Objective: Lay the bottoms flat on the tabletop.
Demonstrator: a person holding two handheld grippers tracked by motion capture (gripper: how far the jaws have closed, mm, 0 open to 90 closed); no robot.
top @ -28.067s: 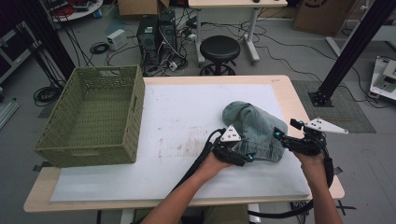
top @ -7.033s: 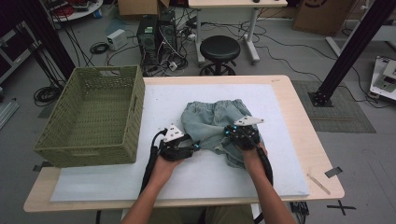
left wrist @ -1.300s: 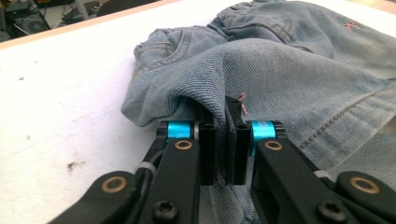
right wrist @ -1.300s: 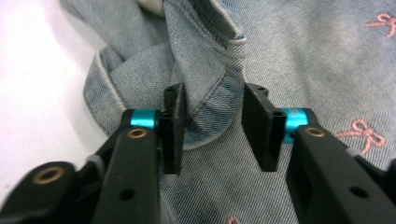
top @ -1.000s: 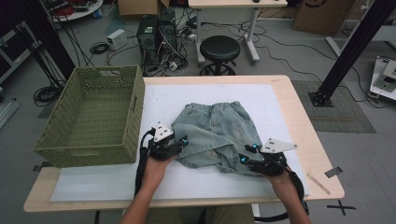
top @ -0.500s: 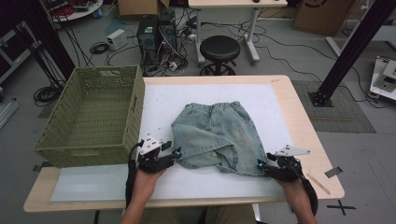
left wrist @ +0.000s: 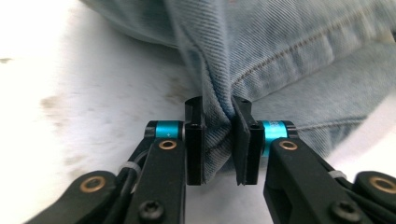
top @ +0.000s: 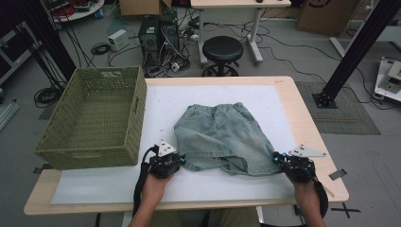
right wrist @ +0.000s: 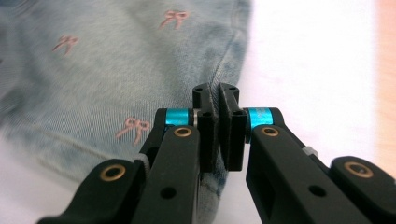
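A green woven basket (top: 94,118) sits at the table's left edge; the left gripper (top: 181,161), jaws just closed, pinches the near left hem of the denim shorts (top: 222,137) lying mid-mat, while the right gripper (top: 275,158) likewise clamps the near right corner

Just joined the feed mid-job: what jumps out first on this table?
Pale denim shorts lie spread flat mid-table on the white mat. The left gripper and right gripper each pinch a near hem corner. A green woven basket sits at the left.
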